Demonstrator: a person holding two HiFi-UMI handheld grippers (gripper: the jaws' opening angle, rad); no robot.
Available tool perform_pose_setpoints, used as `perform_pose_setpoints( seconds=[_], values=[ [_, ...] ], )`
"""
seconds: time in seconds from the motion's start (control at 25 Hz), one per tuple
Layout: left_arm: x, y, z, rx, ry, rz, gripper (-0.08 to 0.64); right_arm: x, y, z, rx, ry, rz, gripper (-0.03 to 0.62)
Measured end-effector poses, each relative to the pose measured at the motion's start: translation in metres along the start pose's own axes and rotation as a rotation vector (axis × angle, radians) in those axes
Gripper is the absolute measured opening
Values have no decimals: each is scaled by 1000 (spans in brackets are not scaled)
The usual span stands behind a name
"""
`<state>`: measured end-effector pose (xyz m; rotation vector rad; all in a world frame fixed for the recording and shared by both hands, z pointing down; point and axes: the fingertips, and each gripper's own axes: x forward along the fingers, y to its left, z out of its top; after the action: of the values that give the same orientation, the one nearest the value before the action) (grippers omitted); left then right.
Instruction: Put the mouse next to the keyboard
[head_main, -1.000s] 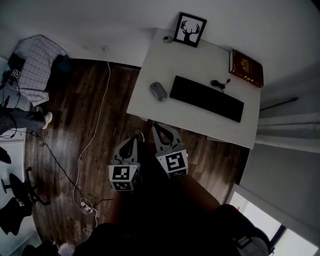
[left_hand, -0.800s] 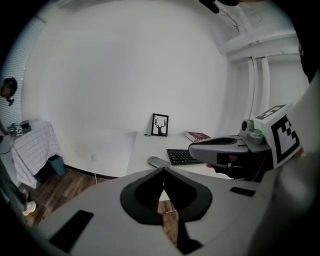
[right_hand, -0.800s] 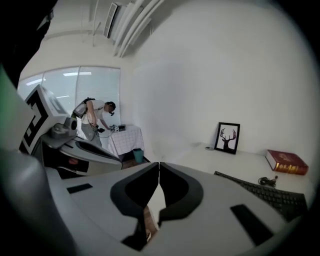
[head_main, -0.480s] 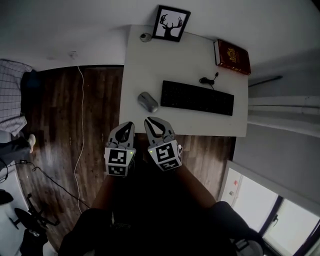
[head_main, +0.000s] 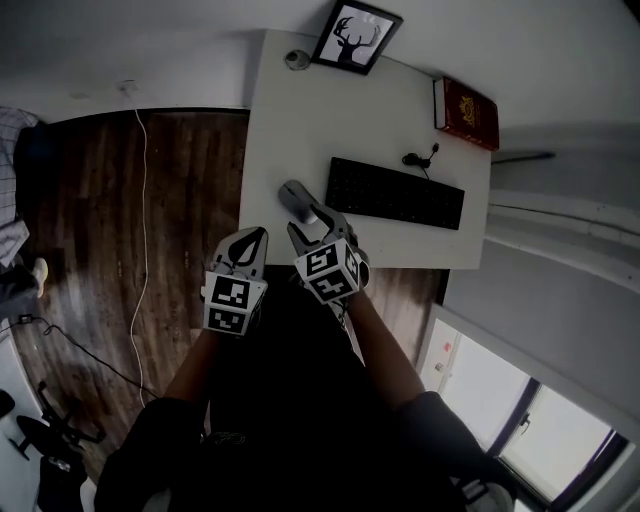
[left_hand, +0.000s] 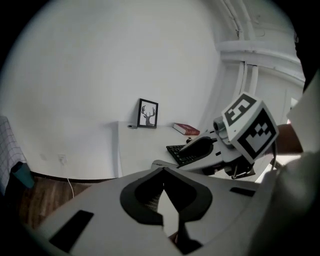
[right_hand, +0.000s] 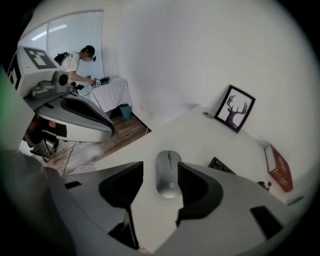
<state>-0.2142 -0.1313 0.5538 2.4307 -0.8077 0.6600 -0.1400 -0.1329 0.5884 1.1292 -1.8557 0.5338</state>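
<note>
A grey mouse (head_main: 293, 196) lies on the white table (head_main: 300, 120), left of the black keyboard (head_main: 395, 193) and apart from it. My right gripper (head_main: 312, 218) hangs over the table's near edge just behind the mouse. In the right gripper view the mouse (right_hand: 169, 174) lies between the jaws of the right gripper (right_hand: 161, 167), which have just been opening; the pads do not press on it. My left gripper (head_main: 256, 234) is off the table's near left corner, above the floor. The left gripper (left_hand: 162, 170) has its tips together and holds nothing.
At the table's far edge stand a framed deer picture (head_main: 357, 36), a small round object (head_main: 296, 60) and a red book (head_main: 466, 112). A cable (head_main: 420, 158) lies behind the keyboard. A white cord (head_main: 140, 200) runs over the wooden floor. A person (right_hand: 80, 65) works far off.
Both grippers have moved forward and down toward the table. The right one has come over the near edge and opened its jaws around the mouse. The mouse and keyboard have not shifted.
</note>
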Motion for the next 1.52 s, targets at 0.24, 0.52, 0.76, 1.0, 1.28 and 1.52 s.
perform_pose_setpoints(
  seconds=[0.24,0.52,0.76,1.0,1.28,1.52],
  values=[
    [8,-4,-4,-2,19,-65,2,29,-20,-4,106,130,99,247],
    [13,7,0,-16,18,-80,2,61,-13,-11,78,271,182,311],
    [18,16,2,-39,14,-70,2,76,-18,-23,-23,371,162,313],
    [15,24,3,-48,10,-48,2,78,-16,-23,-42,394,186,309],
    [6,22,9,-28,-1,-43,2,71,-9,-16,-106,375,141,293],
    [2,27,14,6,-17,-32,2,60,-3,-14,-66,317,124,290]
  ],
)
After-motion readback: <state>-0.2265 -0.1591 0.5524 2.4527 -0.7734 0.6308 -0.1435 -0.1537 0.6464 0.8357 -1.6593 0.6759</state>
